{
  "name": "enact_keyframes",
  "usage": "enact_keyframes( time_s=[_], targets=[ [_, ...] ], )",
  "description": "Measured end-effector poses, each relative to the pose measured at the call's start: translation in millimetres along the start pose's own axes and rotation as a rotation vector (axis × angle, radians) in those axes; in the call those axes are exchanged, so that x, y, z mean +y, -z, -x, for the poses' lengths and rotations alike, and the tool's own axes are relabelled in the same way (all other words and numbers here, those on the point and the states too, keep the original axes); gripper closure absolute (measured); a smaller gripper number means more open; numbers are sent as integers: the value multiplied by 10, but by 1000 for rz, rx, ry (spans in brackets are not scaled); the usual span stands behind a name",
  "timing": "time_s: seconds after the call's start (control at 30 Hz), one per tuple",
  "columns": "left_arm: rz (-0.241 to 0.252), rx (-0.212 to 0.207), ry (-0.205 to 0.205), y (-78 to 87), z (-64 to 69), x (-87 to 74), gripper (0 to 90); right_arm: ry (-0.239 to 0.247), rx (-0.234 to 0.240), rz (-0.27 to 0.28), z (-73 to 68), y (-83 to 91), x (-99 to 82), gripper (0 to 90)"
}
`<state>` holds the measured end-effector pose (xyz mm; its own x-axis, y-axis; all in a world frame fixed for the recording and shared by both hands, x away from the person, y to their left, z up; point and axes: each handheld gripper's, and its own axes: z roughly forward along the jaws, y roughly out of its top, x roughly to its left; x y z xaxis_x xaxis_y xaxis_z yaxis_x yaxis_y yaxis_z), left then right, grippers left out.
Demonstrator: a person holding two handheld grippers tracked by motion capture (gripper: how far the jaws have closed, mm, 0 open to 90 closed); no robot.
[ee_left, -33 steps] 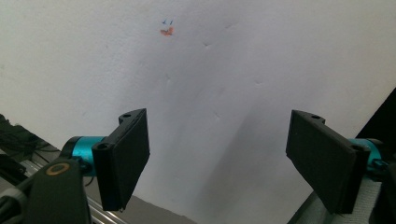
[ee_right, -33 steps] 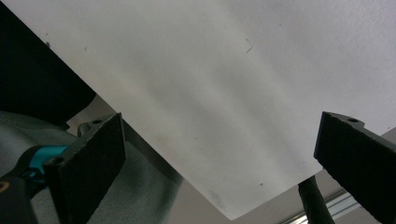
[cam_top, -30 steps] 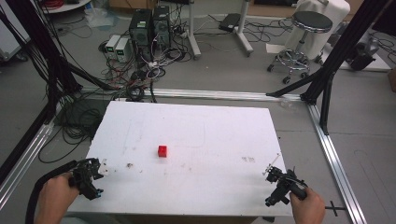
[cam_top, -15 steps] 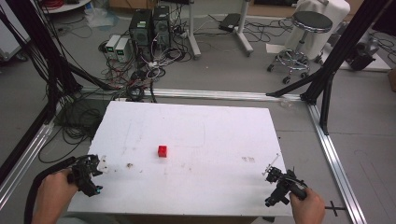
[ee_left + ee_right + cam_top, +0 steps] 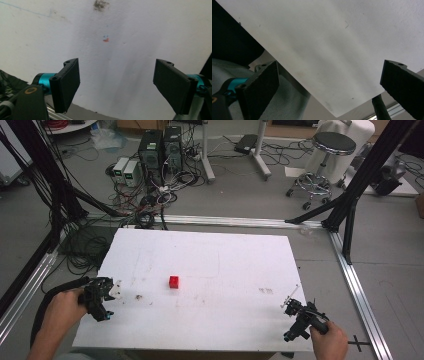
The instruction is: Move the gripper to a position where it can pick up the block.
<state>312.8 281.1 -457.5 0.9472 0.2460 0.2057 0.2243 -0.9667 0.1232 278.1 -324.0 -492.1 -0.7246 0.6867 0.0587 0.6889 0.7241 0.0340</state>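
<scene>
Cube (image 5: 173, 281) sits mid-table (image 5: 225, 265), well ahead of my fingers, nearer the left gripper (image 5: 102, 296); right gripper (image 5: 295, 317) far off. Both jaw pairs wide apart, holding nothing.

A round black stool (image 5: 333, 144) on castors stood on the floor at about one o'clock beyond the white counter (image 5: 235, 255). Two dark computer towers (image 5: 161, 147) sat at eleven o'clock, tangled cables (image 5: 150, 205) spreading just before them. Aluminium rails (image 5: 357, 287) framed the counter's far and three o'clock sides.
</scene>
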Motion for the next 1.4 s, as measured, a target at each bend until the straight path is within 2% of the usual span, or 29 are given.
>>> enact_keyframes(
  time_s=[0.1,0.2,0.23,0.47,0.53,0.6,0.8,0.87,1.23,1.4],
  targets=[
    [-7,5,-36,11,-83,57,219,-3,0,2,2,6,-3,15],
    [-6,2,-50,7,-124,91,219,0,-2,2,4,8,-4,15],
    [-7,-3,-78,9,-166,127,219,-1,0,3,3,7,-3,15],
    [17,-33,-115,14,-289,251,219,6,2,4,-1,1,14,15],
    [20,-30,-126,18,-323,295,219,6,3,0,-4,3,13,15],
    [16,-47,-148,25,-368,348,219,1,5,-2,-5,2,12,15],
    [12,-44,-193,29,-450,509,219,4,2,2,1,7,3,15],
    [4,-61,-215,26,-489,591,219,3,5,2,2,4,1,15],
    [20,-79,-238,32,-670,902,219,5,3,0,-1,-12,14,15],
    [25,-86,-261,44,-719,1082,219,14,5,0,2,-14,20,15]
  ],
)
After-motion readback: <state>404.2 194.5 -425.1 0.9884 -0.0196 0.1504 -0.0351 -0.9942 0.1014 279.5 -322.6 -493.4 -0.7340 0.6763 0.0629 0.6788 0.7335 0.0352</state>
